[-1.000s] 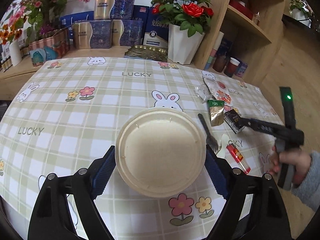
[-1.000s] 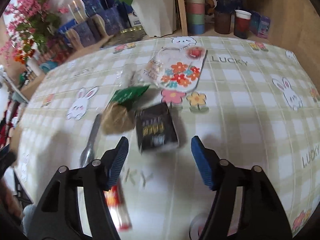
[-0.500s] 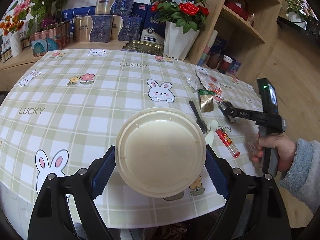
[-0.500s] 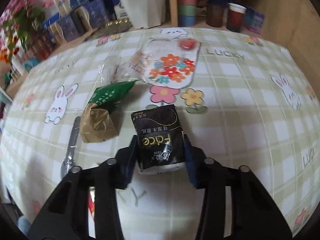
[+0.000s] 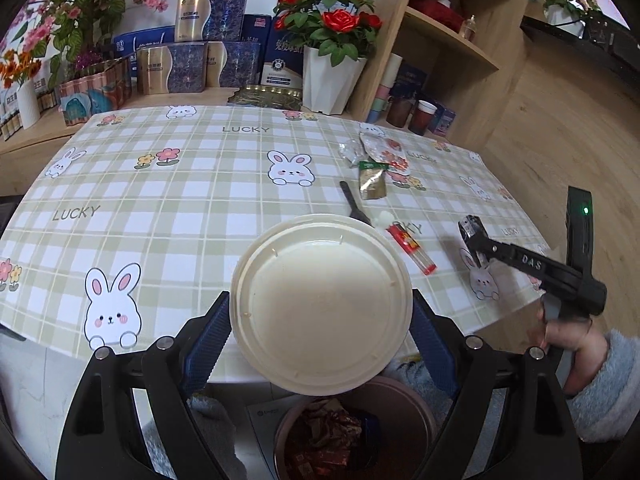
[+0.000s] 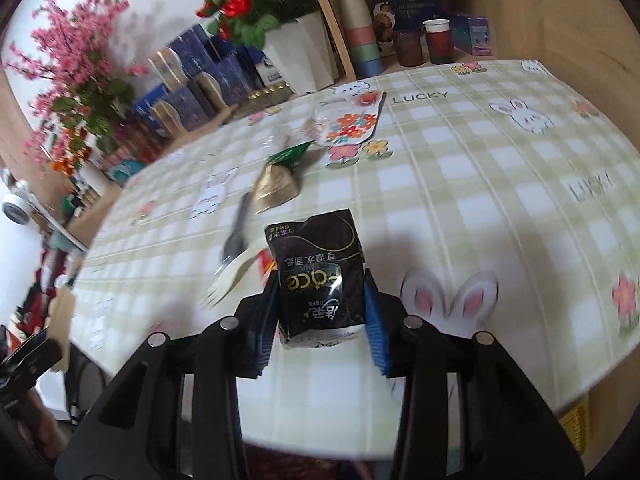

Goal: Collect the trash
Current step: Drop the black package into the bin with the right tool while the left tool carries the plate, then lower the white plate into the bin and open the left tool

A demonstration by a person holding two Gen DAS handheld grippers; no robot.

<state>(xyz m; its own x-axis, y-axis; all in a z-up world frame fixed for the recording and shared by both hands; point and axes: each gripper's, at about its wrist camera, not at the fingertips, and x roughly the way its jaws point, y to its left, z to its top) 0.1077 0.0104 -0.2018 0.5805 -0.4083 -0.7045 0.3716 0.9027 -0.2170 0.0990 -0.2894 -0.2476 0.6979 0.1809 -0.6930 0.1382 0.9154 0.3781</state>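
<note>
Gripping a black packet (image 6: 320, 276), the right claw (image 6: 320, 312) has closed from open and lifted it off the surface (image 6: 500, 200) near its front edge. Left claw (image 5: 320, 336), spread wide, clamps a cream bowl (image 5: 320, 304) now over the bin (image 5: 352, 432) beyond that edge; both await dropping.

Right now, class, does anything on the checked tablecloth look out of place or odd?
Yes. Litter lies loose near the cloth's right edge: a flowered wrapper, a crumpled gold-green packet, a black fork and a red lighter. None belongs on a cleared table.
</note>
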